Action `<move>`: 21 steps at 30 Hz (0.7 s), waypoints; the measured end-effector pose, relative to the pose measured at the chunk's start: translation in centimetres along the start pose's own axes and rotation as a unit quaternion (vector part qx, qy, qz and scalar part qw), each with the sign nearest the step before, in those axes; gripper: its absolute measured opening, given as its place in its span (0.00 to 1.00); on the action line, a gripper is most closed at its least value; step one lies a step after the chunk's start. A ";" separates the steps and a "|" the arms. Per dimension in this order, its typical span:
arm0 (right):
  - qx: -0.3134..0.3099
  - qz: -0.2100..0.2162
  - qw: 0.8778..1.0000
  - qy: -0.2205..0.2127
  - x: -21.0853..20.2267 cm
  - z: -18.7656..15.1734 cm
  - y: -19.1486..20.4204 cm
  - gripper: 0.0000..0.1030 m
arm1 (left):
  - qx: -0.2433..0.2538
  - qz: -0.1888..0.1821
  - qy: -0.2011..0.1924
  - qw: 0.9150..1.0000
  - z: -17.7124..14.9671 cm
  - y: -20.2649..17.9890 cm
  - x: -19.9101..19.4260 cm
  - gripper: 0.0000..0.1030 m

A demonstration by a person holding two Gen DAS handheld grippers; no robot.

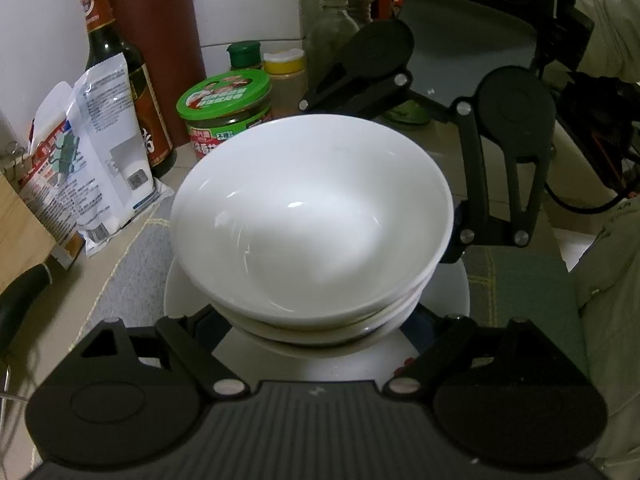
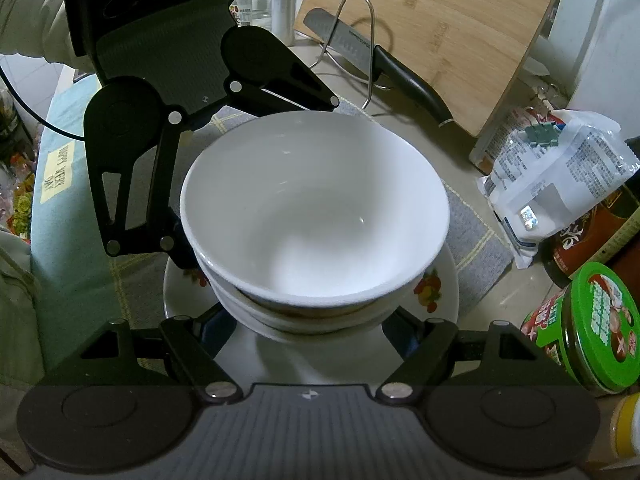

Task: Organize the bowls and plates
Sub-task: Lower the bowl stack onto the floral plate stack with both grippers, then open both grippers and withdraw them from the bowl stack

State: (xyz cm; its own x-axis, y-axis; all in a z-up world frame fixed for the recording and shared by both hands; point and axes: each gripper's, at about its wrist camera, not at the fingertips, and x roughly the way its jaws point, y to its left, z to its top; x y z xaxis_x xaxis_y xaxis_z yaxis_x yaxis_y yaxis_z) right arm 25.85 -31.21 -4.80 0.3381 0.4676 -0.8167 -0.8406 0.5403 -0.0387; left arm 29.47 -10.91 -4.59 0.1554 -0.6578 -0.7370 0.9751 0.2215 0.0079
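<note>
Several white bowls [image 1: 312, 208] are nested in a stack, the top one slightly tilted, on a white plate [image 2: 436, 292] with fruit prints. My left gripper [image 1: 316, 328] straddles the lower part of the stack, its blue pads pressed against both sides. It reaches in from the upper left in the right wrist view, one finger [image 2: 132, 184] against the stack's side. My right gripper [image 2: 310, 328] grips the same stack from another side. Its near finger [image 1: 480, 184] touches the bowls' right flank in the left wrist view. All fingertips are hidden under the bowl rims.
The plate rests on a grey cloth mat [image 2: 472, 236]. Close behind stand a green-lidded jar [image 1: 224, 100], a dark sauce bottle [image 1: 116, 64], a white packet [image 1: 108, 132] and a brown knife holder [image 1: 160, 40]. A knife [image 2: 400, 76] leans by a bamboo board [image 2: 440, 28].
</note>
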 end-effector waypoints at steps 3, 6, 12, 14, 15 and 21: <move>0.009 0.005 1.000 -0.005 -0.2 -0.1 -0.1 0.86 | 0.003 0.007 -0.003 1.000 0.0 -0.2 -0.1 0.86; 0.019 0.004 1.000 -0.015 -0.6 -0.3 -0.3 0.97 | -0.002 0.008 -0.013 1.000 -0.1 -0.3 -0.5 0.95; 0.016 -0.006 1.000 -0.013 -0.8 -1.0 0.3 0.97 | -0.032 0.038 -0.011 0.999 -1.1 -0.5 -1.3 0.96; 0.020 -0.011 1.000 -0.013 -1.0 -1.3 0.3 0.97 | -0.050 0.048 -0.022 0.997 -1.6 -0.9 -2.0 0.96; 0.022 -0.013 1.000 -0.014 -1.1 -1.5 0.4 0.97 | -0.060 0.058 -0.027 0.996 -1.9 -1.1 -2.3 0.97; 0.047 -0.045 0.998 -0.019 -2.3 -2.1 1.4 0.99 | -0.120 0.124 -0.054 0.983 -3.3 -3.2 -4.9 0.99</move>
State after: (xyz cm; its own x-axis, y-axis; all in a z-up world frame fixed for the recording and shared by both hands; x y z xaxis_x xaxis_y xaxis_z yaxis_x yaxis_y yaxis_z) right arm 23.04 -33.03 -4.16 0.4280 0.4401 -0.7894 -0.7636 0.6433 -0.0553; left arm 25.03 -6.06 -3.23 0.4132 -0.6317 -0.6559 0.8416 0.5399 0.0102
